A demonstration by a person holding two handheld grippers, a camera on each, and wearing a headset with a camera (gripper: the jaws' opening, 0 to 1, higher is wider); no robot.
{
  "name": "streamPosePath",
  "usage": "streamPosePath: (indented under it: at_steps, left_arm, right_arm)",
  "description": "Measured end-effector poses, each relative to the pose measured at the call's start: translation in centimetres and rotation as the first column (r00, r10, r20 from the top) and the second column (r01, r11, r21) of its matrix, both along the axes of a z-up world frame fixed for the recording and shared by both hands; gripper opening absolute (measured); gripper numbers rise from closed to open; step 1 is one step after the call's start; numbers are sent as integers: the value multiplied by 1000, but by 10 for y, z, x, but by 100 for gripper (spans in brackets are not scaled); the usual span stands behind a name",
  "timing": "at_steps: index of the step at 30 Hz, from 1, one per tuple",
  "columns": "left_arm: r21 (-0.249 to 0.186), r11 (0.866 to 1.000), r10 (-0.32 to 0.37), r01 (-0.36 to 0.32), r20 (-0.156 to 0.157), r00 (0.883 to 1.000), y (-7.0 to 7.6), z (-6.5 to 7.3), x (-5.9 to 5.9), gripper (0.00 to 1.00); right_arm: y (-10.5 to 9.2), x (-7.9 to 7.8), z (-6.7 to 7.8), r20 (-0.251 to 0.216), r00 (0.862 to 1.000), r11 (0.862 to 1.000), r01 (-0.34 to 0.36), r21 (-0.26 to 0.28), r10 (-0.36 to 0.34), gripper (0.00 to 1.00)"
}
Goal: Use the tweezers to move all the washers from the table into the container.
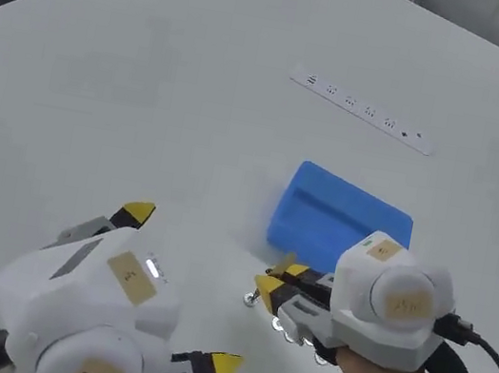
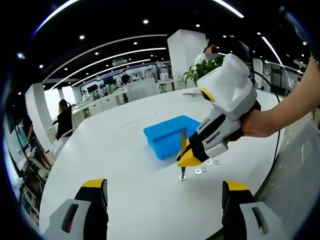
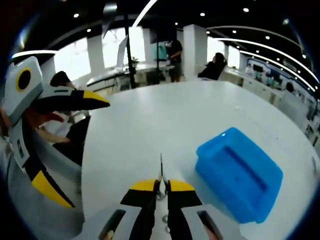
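Note:
My right gripper [image 1: 273, 285] is shut on thin metal tweezers [image 2: 182, 150], which point down at the white table. Their tip [image 3: 161, 167] rests at one small metal washer [image 2: 182, 177]. Several more washers [image 2: 205, 167] lie in a short row just beside it, under the gripper [image 1: 300, 338]. The blue rectangular container [image 1: 345, 223] sits right behind the right gripper, a short way from the washers [image 3: 240, 172]. My left gripper [image 1: 179, 290] hovers open at the near left, its yellow-tipped jaws wide apart and holding nothing [image 2: 165, 200].
A white power strip [image 1: 360, 109] lies on the table beyond the container. The table's near edge runs close under both grippers. People and desks stand in the room far behind [image 3: 172, 55].

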State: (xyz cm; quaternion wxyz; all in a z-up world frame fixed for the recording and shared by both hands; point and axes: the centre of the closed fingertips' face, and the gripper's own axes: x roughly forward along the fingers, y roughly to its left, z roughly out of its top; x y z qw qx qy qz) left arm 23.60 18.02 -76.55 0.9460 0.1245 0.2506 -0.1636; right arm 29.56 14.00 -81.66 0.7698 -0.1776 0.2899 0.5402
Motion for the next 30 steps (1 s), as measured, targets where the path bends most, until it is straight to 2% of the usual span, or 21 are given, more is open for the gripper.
streamPosePath:
  at_steps: [9,12,14,16,20,30]
  left_arm:
    - [18,1000,-3,3,-11,1000,1,-2,-1,97]
    - [14,1000,-8,8,-2,1000,-1,-1,-1,97]
    - [19,1000,-6,6,-6,1000,0,-2,-1,97]
    - [22,1000,-5,6,-12,1000,0,-3,-1,97]
    - [18,1000,-4,4,1,1000,1,-1,-1,96]
    - [22,1000,4,-4,4,1000,2,0,0,96]
  right_arm:
    - [-1,-3,-1,6,1000,1000,-8,-21,8,3]
    - [0,-3,-1,13,1000,999,-16,-28,17,3]
    - [1,-3,-1,13,1000,999,-17,-29,17,3]
    - [0,-2,-1,1,1000,1000,-9,-24,9,3]
    - [-2,0,-2,-28,999,1000,16,-5,-16,3]
    - [-3,1,2,-26,1000,1000,11,-23,-12,3]
